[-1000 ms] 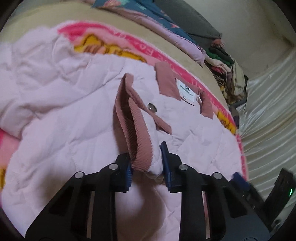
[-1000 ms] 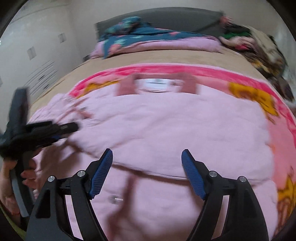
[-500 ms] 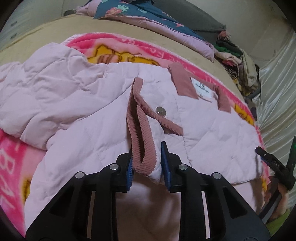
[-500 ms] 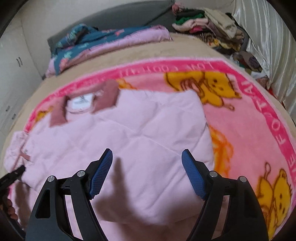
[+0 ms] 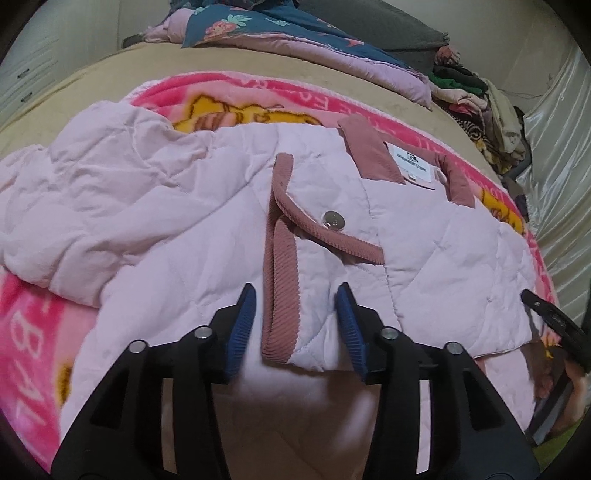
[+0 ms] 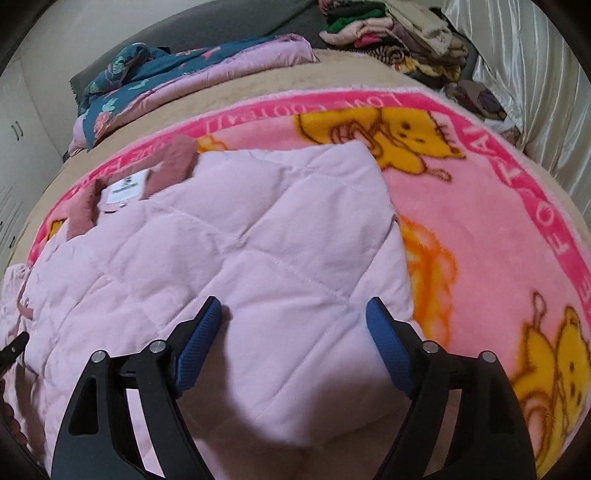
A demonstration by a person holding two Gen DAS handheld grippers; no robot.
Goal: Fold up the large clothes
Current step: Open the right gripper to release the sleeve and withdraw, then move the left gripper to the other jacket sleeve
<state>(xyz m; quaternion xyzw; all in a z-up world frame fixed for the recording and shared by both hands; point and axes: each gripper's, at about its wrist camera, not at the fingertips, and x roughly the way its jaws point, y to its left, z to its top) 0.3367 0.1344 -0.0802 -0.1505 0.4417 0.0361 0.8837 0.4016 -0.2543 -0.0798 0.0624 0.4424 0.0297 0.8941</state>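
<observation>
A: Where is the quilted pink jacket [image 5: 184, 206] lying?

B: It is lying spread on the pink cartoon blanket [image 6: 480, 229] over the bed [image 5: 110, 74], collar [image 5: 373, 155] and white label [image 5: 413, 166] pointing toward the folded bedding [image 5: 314, 33].

A: What is your left hand-held gripper [image 5: 295, 321] doing?

B: Its jaws are standing apart, gripping nothing, with the corduroy-trimmed cuff [image 5: 277, 295] lying between the blue pads [image 5: 240, 328]. A metal snap [image 5: 334, 222] is showing just beyond.

A: And your right hand-held gripper [image 6: 295, 339]?

B: It is hovering wide over the jacket's folded side, near the right edge, holding nothing.
</observation>
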